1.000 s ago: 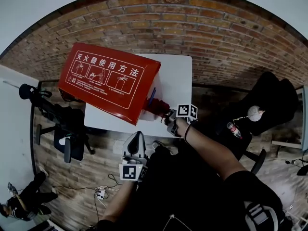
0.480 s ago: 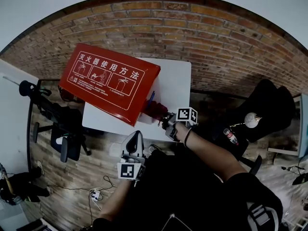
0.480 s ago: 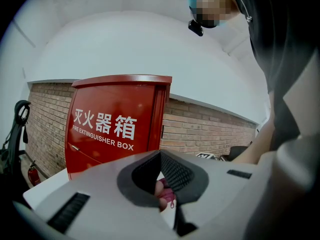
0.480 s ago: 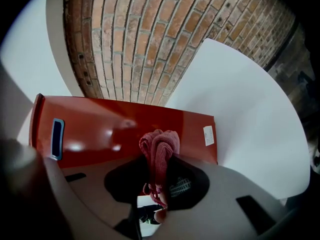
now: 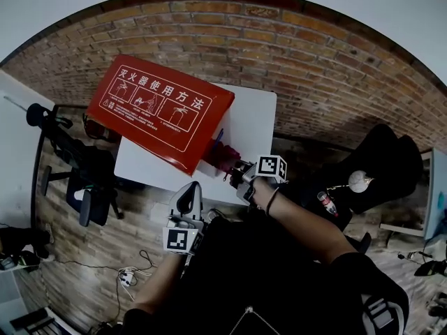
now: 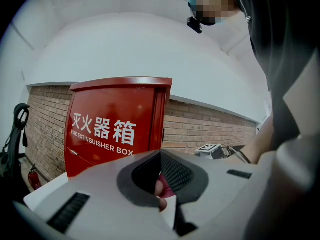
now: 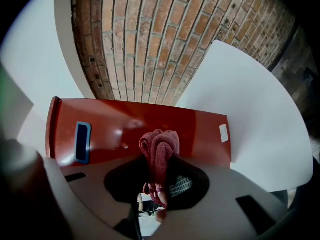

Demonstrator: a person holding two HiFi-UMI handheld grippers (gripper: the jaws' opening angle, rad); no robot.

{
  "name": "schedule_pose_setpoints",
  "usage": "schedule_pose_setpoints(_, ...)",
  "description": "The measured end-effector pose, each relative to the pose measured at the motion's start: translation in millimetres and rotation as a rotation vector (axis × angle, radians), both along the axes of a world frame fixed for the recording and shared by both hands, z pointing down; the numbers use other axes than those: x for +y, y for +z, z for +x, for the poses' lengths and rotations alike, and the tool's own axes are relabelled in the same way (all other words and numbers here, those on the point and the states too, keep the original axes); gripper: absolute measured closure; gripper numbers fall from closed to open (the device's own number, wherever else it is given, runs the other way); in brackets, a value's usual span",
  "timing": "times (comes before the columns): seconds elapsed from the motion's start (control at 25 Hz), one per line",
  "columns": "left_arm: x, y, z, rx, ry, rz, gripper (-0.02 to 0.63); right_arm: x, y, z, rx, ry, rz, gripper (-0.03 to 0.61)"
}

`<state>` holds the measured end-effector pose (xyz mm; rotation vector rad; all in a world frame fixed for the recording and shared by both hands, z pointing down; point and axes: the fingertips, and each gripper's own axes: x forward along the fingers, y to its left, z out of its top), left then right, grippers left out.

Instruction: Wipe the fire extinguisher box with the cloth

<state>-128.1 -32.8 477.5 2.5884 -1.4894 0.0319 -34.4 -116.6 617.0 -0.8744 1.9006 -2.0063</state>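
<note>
one fire extinguisher box (image 5: 160, 114), red with white lettering, is seen standing on one white table (image 5: 255, 117), at the table's left part and in front of the brick wall (image 5: 314, 54). one cloth (image 5: 225, 156), dark pink and bunched, is found at the near right corner of the box. two grippers are counted.

in the right gripper view the cloth (image 7: 159, 151) is clenched between the jaws of the right gripper (image 7: 159, 184), its folded end sticking out beyond the tips. behind it the red side of the box (image 7: 140, 129) is seen, with a blue-rimmed recess (image 7: 82, 141) further left on that side. the cloth is shown against this side, but whether it touches the metal cannot be told. the white table top (image 7: 260, 129) lies to the right.

in the head view the right gripper (image 5: 241, 176) is held at the near right edge of the table, just beside the box. the left gripper (image 5: 188, 194) is held nearer and to the left, off the table's near edge and apart from the box.

in the left gripper view the jaws of the left gripper (image 6: 159, 176) are drawn together, and nothing is gripped by them. the lettered front of the box (image 6: 115, 129) is seen beyond them, upright.
</note>
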Motion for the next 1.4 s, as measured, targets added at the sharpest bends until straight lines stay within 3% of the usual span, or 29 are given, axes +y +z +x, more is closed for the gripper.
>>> schedule_pose_setpoints(0.64,2,-10,3,-0.006,-0.003,0.027,0.583,5,-80,0,-0.114,-0.016,0.092,0.476)
schedule_pose_setpoints(1.4,-1,-12,2,0.019,-0.021,0.041,0.583,5,-158,1,-0.164,-0.029,0.164,0.476)
